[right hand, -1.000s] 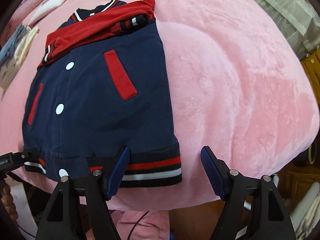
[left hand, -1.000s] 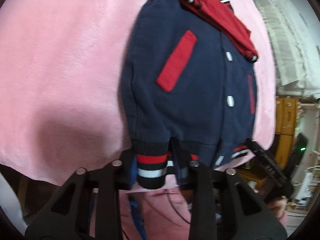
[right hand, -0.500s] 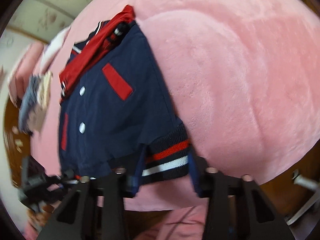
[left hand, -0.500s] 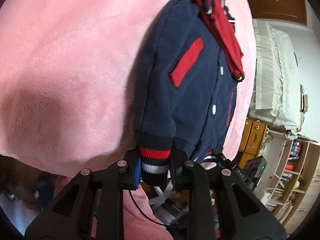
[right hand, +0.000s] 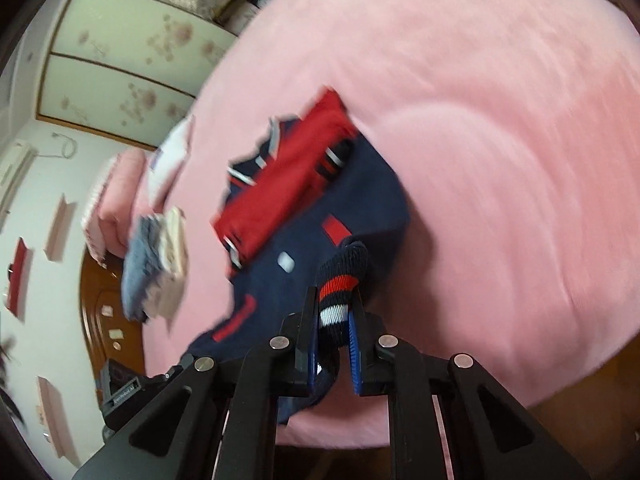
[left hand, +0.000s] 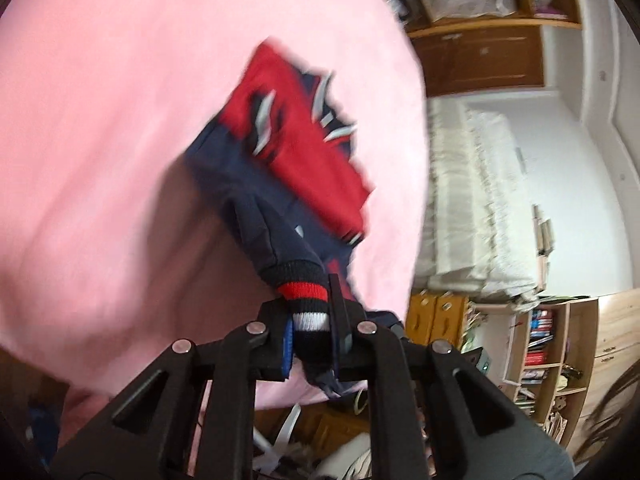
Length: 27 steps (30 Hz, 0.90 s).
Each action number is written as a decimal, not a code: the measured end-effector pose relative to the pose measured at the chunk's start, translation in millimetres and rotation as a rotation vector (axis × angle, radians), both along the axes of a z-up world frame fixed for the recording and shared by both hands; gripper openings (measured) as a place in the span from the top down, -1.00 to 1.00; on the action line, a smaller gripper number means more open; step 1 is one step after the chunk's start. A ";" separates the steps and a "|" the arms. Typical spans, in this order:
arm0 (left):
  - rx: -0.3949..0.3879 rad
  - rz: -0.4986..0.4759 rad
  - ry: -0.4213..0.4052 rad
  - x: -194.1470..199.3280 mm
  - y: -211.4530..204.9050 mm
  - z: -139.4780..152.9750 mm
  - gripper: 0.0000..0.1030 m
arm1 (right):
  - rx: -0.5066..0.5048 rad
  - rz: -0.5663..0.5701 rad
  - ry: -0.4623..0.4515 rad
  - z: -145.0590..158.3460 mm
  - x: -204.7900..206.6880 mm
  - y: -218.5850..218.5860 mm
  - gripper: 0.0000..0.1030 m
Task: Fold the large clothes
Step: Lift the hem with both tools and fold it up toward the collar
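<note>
A navy varsity jacket [left hand: 260, 208] with red sleeves and a striped knit hem lies on a pink bed [left hand: 120, 120]. My left gripper [left hand: 310, 320] is shut on the striped hem at the jacket's left bottom corner and holds it raised off the bed. My right gripper [right hand: 334, 320] is shut on the striped hem at the right bottom corner of the jacket [right hand: 360, 200], also raised. The red sleeves [right hand: 280, 184] lie folded across the upper part. The left gripper's body [right hand: 124, 388] shows at the lower left of the right wrist view. Both views are motion-blurred.
A small stack of folded clothes [right hand: 156, 264] lies on the bed left of the jacket, near a pink pillow [right hand: 116, 196]. A pile of white bedding [left hand: 480, 208] and a bookshelf [left hand: 540, 344] stand to the right. The pink bed's [right hand: 500, 160] front edge is just below the grippers.
My right gripper closed on the hem. Both grippers lifted the jacket's bottom edge up and toward the collar, so the lower body now bunches and hangs from the jaws.
</note>
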<state>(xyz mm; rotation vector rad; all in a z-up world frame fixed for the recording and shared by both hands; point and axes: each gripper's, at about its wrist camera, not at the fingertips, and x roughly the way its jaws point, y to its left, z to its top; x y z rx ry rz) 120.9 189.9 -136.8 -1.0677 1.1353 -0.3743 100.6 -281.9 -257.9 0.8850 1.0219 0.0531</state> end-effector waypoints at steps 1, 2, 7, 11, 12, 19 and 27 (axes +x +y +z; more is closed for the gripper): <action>-0.010 0.011 -0.016 8.2 2.5 7.1 0.80 | -0.009 -0.002 -0.019 8.2 8.4 -1.5 0.76; -0.017 0.024 -0.034 18.0 6.8 14.2 0.80 | -0.023 -0.002 -0.039 16.5 18.8 -2.9 0.76; 0.077 0.062 -0.104 75.9 12.7 37.5 0.80 | -0.132 -0.009 -0.072 50.8 101.3 -10.3 0.76; 0.262 0.034 -0.091 125.8 -2.3 40.0 0.80 | -0.196 0.034 -0.038 55.4 164.9 -5.3 0.76; 0.289 0.034 -0.083 140.5 -5.1 38.1 0.80 | -0.229 0.051 -0.032 54.0 180.7 -1.7 0.76; 0.336 0.032 0.039 203.2 -9.9 5.1 0.64 | -0.226 0.034 0.029 17.0 255.7 -5.2 0.73; 0.488 0.130 0.035 208.8 -9.1 7.8 -0.42 | -0.360 0.108 -0.037 16.0 272.4 -21.8 0.29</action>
